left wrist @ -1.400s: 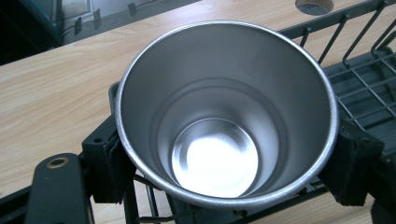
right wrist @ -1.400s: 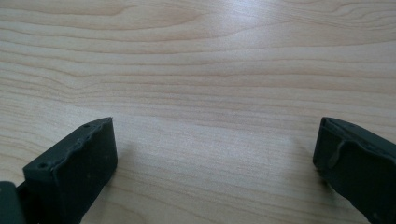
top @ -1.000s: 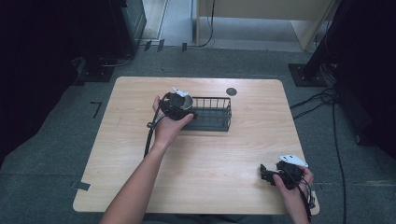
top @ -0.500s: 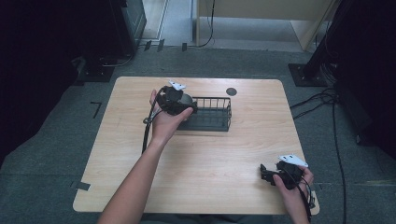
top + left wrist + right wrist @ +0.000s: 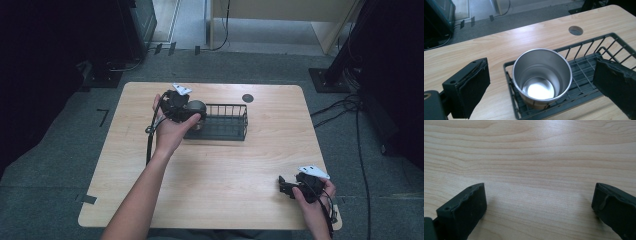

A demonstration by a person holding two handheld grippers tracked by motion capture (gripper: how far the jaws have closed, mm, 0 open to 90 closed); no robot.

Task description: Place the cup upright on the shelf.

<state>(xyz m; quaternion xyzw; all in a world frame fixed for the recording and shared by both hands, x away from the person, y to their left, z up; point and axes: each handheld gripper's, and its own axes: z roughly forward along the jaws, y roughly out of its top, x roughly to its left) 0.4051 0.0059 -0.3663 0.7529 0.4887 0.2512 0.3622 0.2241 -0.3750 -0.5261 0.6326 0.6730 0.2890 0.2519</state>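
Seen from above: a pale wooden table (image 5: 215, 190) on a grey floor, a round cable hole (image 5: 247, 98) near its far edge at about 1 o'clock from the table's middle. Just inside that, at roughly 12 o'clock, a black wire basket (image 5: 225, 122), long side running 9 to 3 across the table. Standing upright at the basket's 9 o'clock end, a steel cup (image 5: 541, 75), mouth up, empty, long axis vertical, base on the basket's grid. Held above and just to the 9 o'clock side of the cup, the left gripper (image 5: 186, 111), carried in the left hand (image 5: 170, 132), forearm entering from 7 o'clock. In the left gripper view, jaws just opened wide and spread to either side of the cup, black pads (image 5: 474, 92) clear of the steel wall, nothing grasped; cup released and resting on its own, straight ahead and below between the jaws. Far off at 4 o'clock near the table's close corner, the right gripper (image 5: 286, 186), held low in the right hand (image 5: 315, 197), well apart from basket and cup; jaws spread wide over bare wood, holding and touching nothing. Left hand by far the nearer to the cup; judged, any further move on the cup best made from there, straight down along the cup's upright axis.
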